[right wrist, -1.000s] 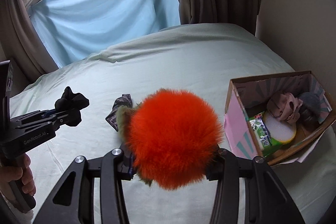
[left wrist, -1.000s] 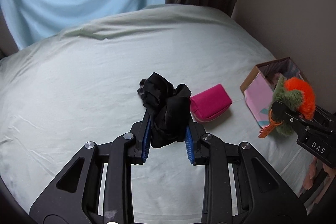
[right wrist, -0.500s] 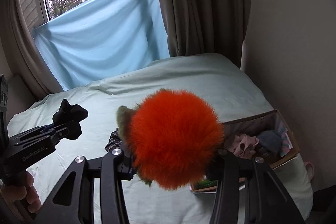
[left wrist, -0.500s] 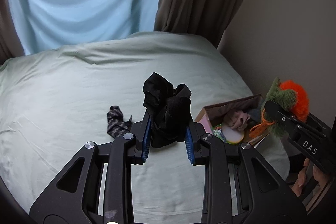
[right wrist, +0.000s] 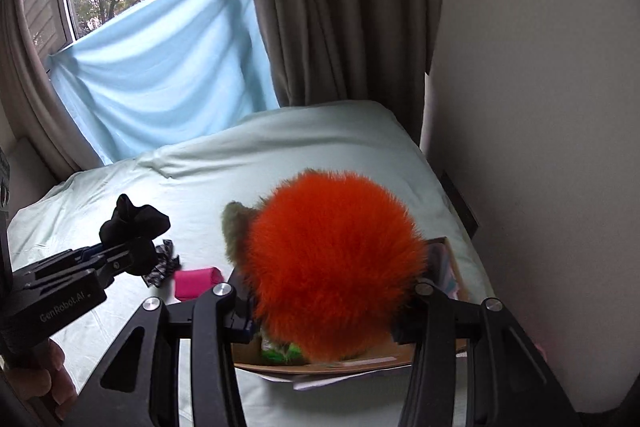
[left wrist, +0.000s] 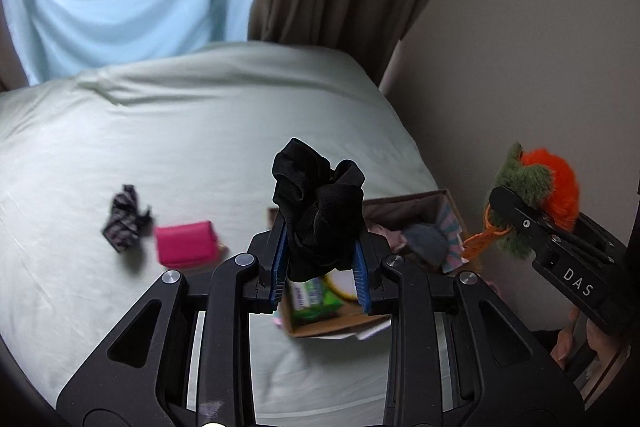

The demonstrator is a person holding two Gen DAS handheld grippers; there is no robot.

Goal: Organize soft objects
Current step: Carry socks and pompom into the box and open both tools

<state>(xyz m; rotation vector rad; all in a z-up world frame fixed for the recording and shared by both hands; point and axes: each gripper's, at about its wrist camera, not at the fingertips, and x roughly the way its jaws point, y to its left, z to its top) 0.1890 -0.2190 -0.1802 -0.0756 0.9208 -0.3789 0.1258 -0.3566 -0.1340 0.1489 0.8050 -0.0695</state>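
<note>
Left tongs (left wrist: 320, 263) clamp a black cloth (left wrist: 318, 205); right tongs (right wrist: 324, 311) grip an orange plush (right wrist: 334, 259), apparently hiding most of the cardboard box (right wrist: 320, 365).

both wrist cameras look steeply down along their fingers at the bed (left wrist: 168, 155), close above the cardboard box (left wrist: 412, 203); each view shows the other gripper, curtain (right wrist: 340, 7) and wall.

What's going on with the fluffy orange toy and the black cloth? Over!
Left gripper shut on black cloth. Right gripper shut on orange plush toy. Both above the cardboard box. Nothing in the way.
</note>
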